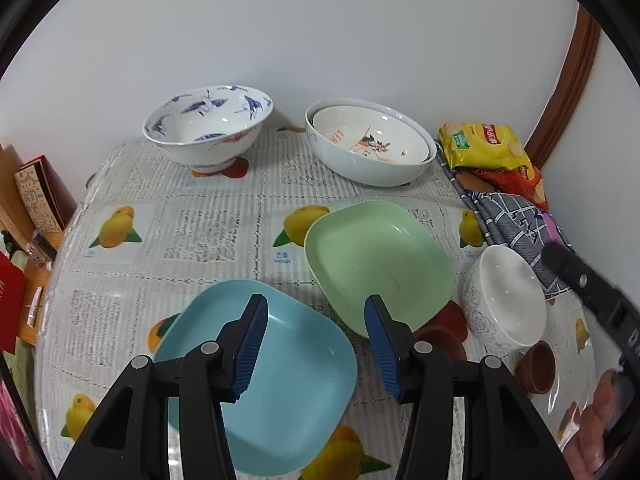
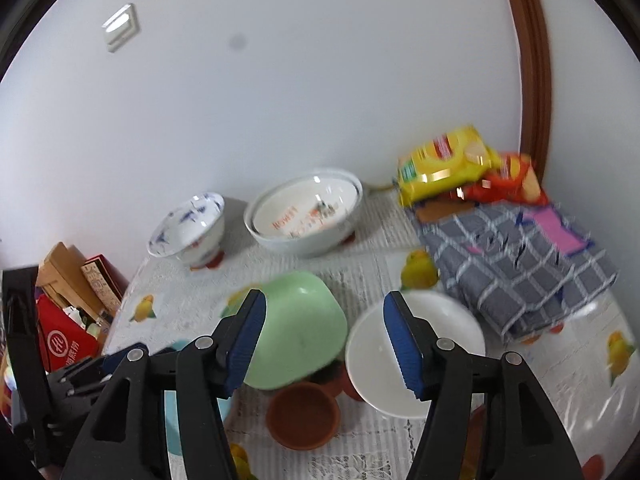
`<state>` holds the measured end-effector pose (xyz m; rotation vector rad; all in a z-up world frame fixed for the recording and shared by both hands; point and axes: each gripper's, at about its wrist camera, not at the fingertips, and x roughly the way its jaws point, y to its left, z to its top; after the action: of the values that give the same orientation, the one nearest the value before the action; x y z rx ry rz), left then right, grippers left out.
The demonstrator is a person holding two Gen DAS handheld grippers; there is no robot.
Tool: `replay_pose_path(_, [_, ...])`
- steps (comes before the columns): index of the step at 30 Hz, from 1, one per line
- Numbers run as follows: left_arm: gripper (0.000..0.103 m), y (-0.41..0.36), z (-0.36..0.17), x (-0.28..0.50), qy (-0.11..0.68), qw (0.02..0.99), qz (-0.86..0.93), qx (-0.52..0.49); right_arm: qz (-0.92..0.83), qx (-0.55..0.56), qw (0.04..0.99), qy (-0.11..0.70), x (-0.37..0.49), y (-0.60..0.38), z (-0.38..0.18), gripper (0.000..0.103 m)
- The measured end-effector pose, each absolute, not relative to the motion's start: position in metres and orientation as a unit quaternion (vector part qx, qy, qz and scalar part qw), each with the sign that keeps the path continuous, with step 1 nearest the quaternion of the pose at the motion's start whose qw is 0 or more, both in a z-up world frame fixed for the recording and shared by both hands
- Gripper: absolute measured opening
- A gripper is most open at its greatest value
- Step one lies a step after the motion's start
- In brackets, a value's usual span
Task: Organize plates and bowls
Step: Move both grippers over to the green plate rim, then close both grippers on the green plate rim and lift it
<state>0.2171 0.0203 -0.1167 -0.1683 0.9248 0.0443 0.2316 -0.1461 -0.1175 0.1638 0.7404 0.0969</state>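
The left gripper (image 1: pixel 316 312) is seen from its own wrist camera with both blue ribbed pads spread wide and nothing held between them. Directly under its left pad lies a blue square plate (image 1: pixel 280 384), flat on the lemon-print tablecloth (image 1: pixel 120 280); just ahead of its right pad a green square plate (image 1: pixel 380 260) is tipped up, apparently propped on a small brown dish (image 1: pixel 444 340) half hidden beneath its near edge. The two plates sit just beside each other, the green one ahead and to the right of the blue. The right gripper (image 2: pixel 324 332) is likewise held apart and empty, with the green plate below its left pad and a small white bowl (image 2: pixel 416 352) below its right pad. A second brown dish (image 2: pixel 304 416) rests between them, nearer the camera. Farther back, near the wall, a blue-and-white crane-pattern bowl (image 1: pixel 208 128) stands well apart from a large white bowl (image 1: pixel 372 160) with a lemon-print bowl (image 1: pixel 372 140) nested inside. It is judged that the left gripper is nearer the blue plate and the right nearer the white bowl. Snack bags (image 1: pixel 484 144) and a checked cloth (image 2: pixel 516 268) lie at the right edge.
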Motion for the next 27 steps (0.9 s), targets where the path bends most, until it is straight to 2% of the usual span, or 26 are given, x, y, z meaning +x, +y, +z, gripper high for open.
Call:
replay_pose_path(4, [0.048,0.014,-0.131,0.237,0.449,0.888,0.015,-0.099,0.034,0.085,0.921,0.380,0.239,-0.153,-0.136,0.061])
replay_pose_path(10, [0.047,0.005,-0.150,0.265,0.462,0.882,0.038,-0.087,0.053,0.120,0.921,0.366,0.255,-0.155,-0.137,0.061])
replay_pose_path(14, [0.046,0.005,-0.165,0.278,0.476,0.873,0.047,-0.097,0.052,0.099,0.923,0.368,0.265,-0.148,-0.138,0.061])
replay_pose_path(17, [0.035,0.002,-0.178,0.283,0.494,0.863,0.052,-0.091,0.039,0.079,0.924,0.372,0.264,-0.146,-0.142,0.061])
replay_pose_path(19, [0.022,0.001,-0.186,0.286,0.504,0.857,0.058,-0.089,0.039,0.075,0.924,0.373,0.263,-0.147,-0.142,0.061])
replay_pose_path(21, [0.013,0.002,-0.191,0.286,0.507,0.855,0.061,-0.092,0.039,0.076,0.925,0.371,0.260,-0.147,-0.141,0.061])
replay_pose_path(27, [0.007,0.006,-0.191,0.285,0.502,0.856,0.060,-0.108,0.043,0.063,0.925,0.373,0.257,-0.142,-0.143,0.061])
